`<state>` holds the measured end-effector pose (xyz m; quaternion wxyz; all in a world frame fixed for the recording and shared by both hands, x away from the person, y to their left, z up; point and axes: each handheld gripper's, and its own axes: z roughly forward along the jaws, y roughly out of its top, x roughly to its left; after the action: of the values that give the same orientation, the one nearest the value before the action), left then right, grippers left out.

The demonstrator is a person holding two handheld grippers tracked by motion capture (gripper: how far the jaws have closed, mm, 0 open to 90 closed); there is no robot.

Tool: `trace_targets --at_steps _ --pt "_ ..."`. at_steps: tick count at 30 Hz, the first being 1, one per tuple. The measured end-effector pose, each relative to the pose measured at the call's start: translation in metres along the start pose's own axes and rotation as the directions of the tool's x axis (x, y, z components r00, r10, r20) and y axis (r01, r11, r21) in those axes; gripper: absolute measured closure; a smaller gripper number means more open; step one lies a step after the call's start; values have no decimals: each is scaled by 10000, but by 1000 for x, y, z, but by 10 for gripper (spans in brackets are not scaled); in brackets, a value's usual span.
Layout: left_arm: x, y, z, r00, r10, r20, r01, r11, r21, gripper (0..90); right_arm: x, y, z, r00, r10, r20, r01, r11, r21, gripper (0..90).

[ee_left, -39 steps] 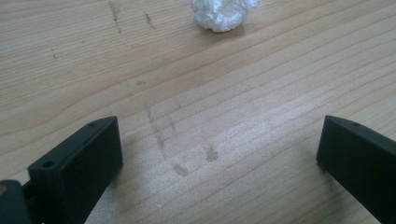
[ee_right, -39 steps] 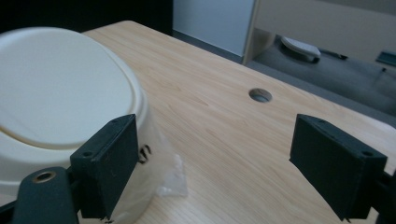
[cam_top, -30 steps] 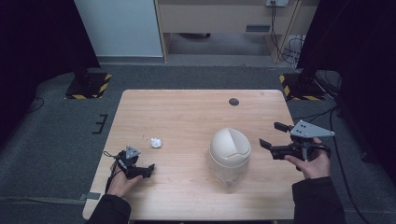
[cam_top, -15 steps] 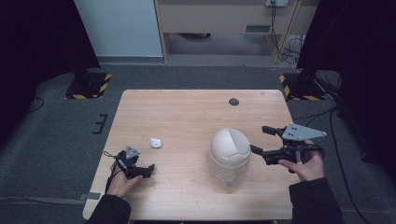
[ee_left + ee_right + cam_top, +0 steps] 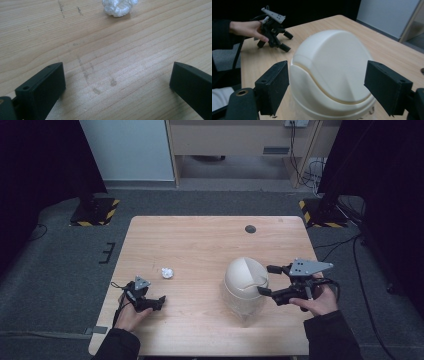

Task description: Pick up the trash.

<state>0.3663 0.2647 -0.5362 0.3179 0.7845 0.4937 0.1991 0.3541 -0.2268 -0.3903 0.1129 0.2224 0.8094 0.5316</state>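
Right gripper (image 5: pixel 266 280) sits level at the right side of the domed bin (image 5: pixel 245 285), jaws pointing at it. In the right gripper view the white dome lid (image 5: pixel 332 72) lies between the 2 jaws: left jaw just beside or touching its flank, right jaw with a visible gap. Jaws have just been closing around the lid, not yet clamped on both sides. Right hand (image 5: pixel 316 299) holds the gripper from below, grey plate on top.

Bin stands upright on the desk (image 5: pixel 200 245), right of centre, clear lower body under the cream swing lid. Nothing between the right gripper and the bin.

Left gripper (image 5: pixel 155 302) rests low on the desk near its front left corner, jaws wide apart, nothing between them, bare wood under them. Crumpled white paper ball (image 5: pixel 167 273) lies just ahead of it, apart from the jaws, well left of the bin. It shows at the top edge of the left gripper view (image 5: pixel 118 7).

Small dark round spot (image 5: pixel 250 228) near the far desk edge, well clear of everything.
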Motion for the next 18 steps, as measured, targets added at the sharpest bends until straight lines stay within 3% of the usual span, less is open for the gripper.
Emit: trace_targets --at_steps 4,8,18 --pt "0 0 0 10000 3 4 -3 10000 0 0 3 -2 5 9998 -20 -211 25 9997 248 212" --pt "0 0 0 10000 2 5 -2 10000 1 0 5 -6 13 9996 -120 -267 142 9964 838 224" --pt "0 0 0 10000 2 5 -2 10000 3 0 6 -10 21 9991 33 -421 11 9945 1052 224"
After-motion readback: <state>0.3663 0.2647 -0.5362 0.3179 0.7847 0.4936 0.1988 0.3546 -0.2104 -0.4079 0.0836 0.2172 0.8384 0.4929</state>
